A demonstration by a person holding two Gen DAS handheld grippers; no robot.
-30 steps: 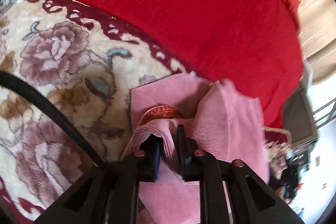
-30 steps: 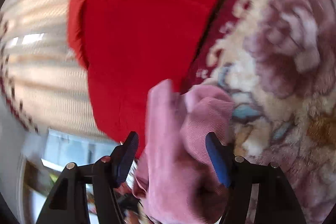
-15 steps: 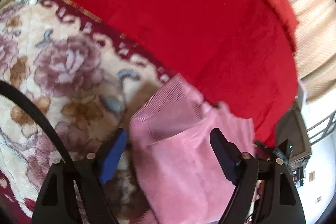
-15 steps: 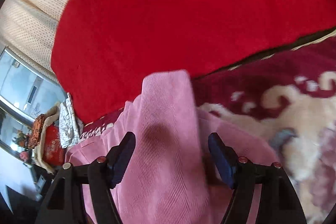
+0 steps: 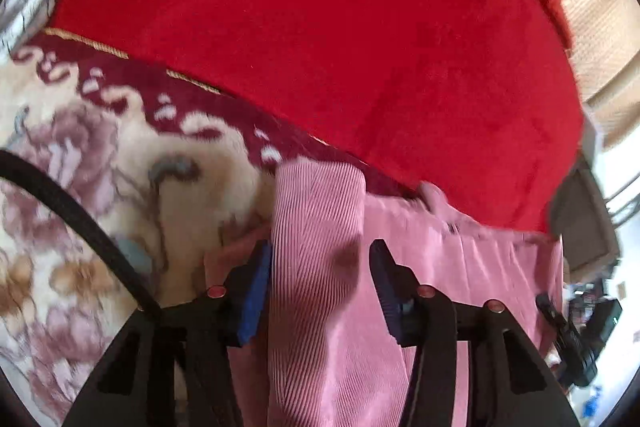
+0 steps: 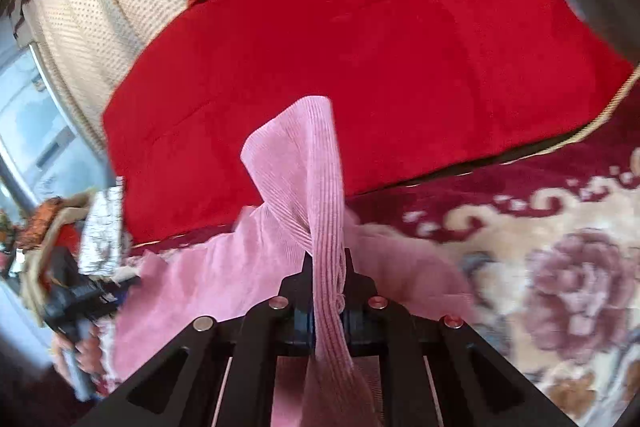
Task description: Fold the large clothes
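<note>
Right tool [image 6: 327, 267] now clamps pink garment [image 6: 304, 163]; left tool [image 5: 320, 269] open.

My left gripper [image 5: 318, 279] has a garment [image 5: 316, 251] strip between its spread fingers, rest of the garment lying to the right on the rug [image 5: 120, 163]. Blanket [image 5: 340, 39] lies beyond, far side, overlapping the rug edge. My right gripper [image 6: 327, 267] is clamped on a garment strip rising ahead; rug right, blanket far, curtain far left.
</note>
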